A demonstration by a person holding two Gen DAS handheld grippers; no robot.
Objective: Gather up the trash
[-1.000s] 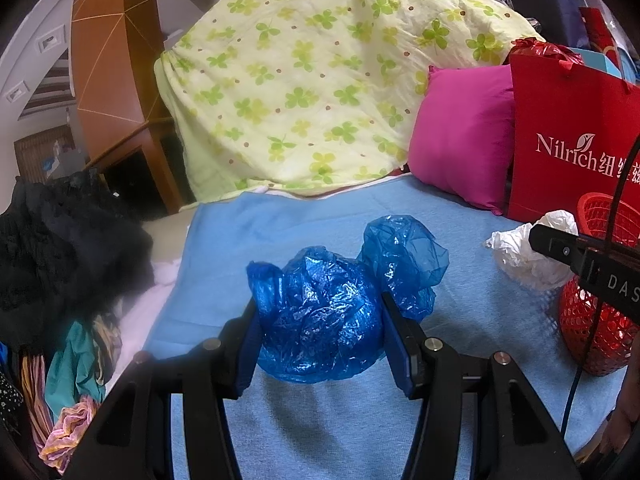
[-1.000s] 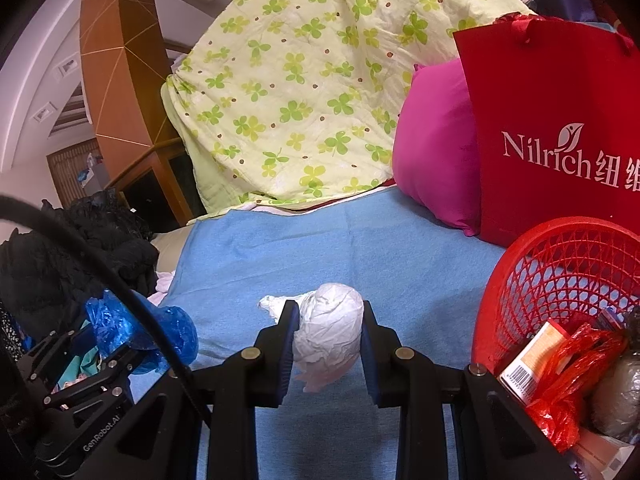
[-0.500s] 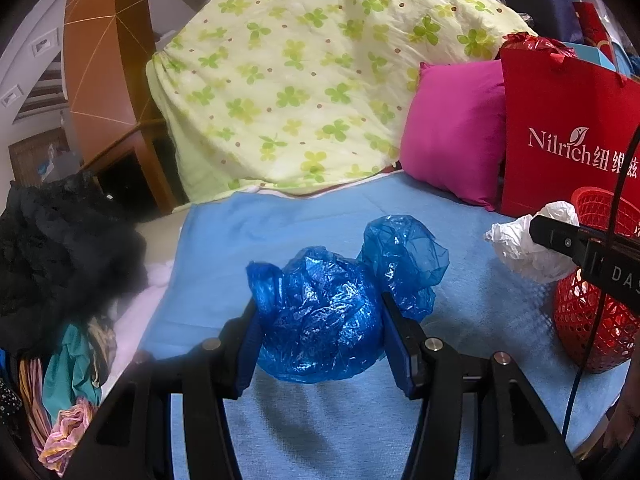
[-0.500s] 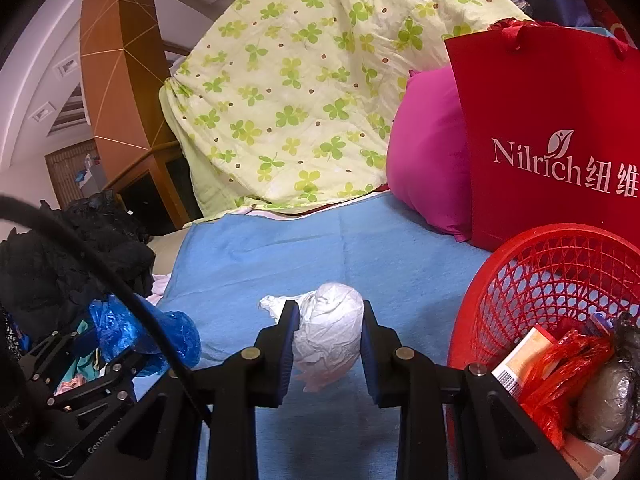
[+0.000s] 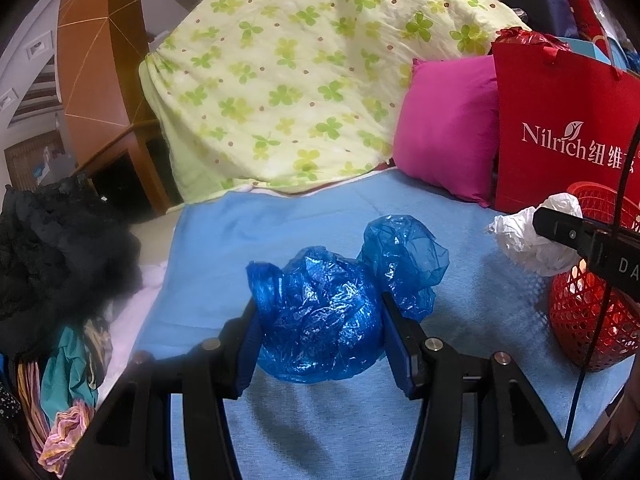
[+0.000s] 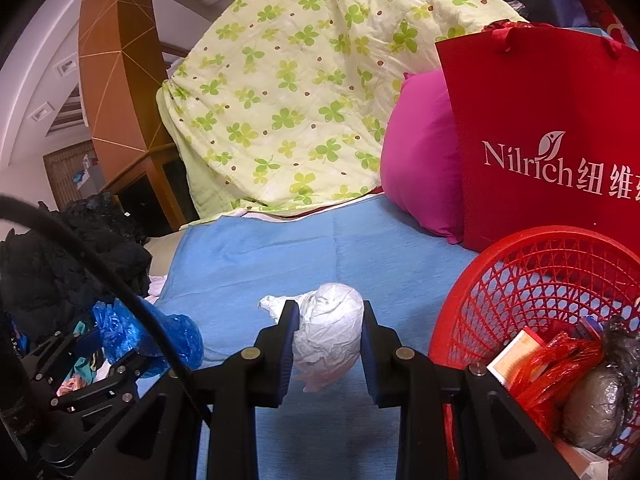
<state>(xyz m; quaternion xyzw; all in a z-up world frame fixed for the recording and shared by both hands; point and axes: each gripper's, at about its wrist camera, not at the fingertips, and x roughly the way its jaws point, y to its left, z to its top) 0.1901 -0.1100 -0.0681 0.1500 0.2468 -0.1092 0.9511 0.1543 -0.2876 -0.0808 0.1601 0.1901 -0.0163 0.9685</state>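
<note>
Right tongs [image 6: 327,342] pinching white crumpled bag [image 6: 330,330], now drifted closer to red basket [image 6: 532,280]; drop looks next. Left tongs [image 5: 320,330] clamp blue plastic bag [image 5: 320,316] above the bed [image 5: 260,220], unchanged.

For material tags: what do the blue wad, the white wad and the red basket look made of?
Blue wad: thin glossy plastic film, translucent, crinkled. White wad: matte, creased, probably paper or tissue. Red basket: rigid moulded plastic lattice, slightly shiny.
</note>
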